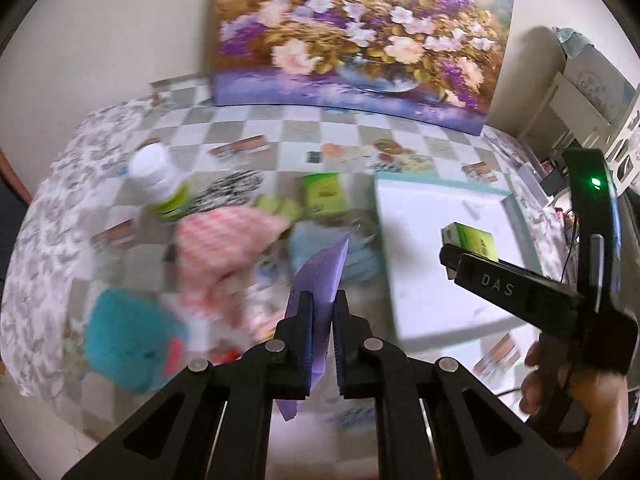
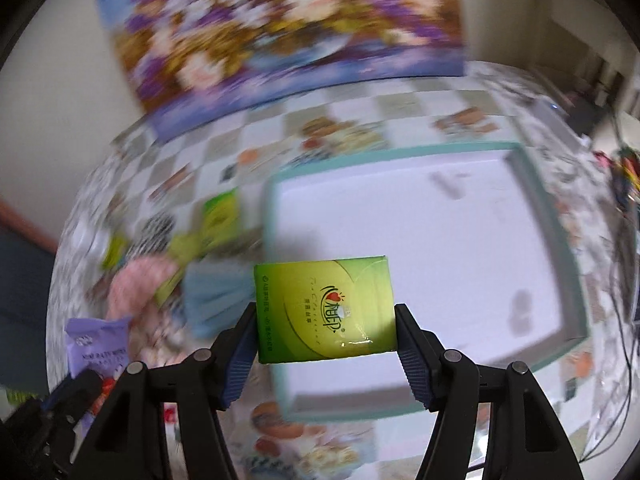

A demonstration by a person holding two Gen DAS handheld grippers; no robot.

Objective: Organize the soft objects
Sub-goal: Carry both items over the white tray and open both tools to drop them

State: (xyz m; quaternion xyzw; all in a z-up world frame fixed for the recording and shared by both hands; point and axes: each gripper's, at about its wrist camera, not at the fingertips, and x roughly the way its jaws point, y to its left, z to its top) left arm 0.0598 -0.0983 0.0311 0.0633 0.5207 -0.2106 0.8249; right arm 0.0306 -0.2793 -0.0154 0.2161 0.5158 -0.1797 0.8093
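Observation:
My left gripper (image 1: 322,300) is shut on a thin purple packet (image 1: 325,270), lifted above the checked tablecloth (image 1: 280,136). The same purple packet (image 2: 98,344) shows at the lower left of the right wrist view. My right gripper (image 2: 326,312) is shut on a green tissue pack (image 2: 326,312) by its two sides, over the near left part of a white tray with a teal rim (image 2: 532,168). In the left wrist view the tray (image 1: 440,188) lies to the right, with the right gripper (image 1: 460,256) and the green pack (image 1: 474,240) above it.
A heap left of the tray holds a pink checked cloth (image 1: 224,236), a light blue cloth (image 1: 308,246), a teal item (image 1: 128,340), another green pack (image 1: 320,192), a zebra-patterned item (image 1: 228,192) and a white-capped bottle (image 1: 154,172). A flower painting (image 1: 352,32) stands against the back wall.

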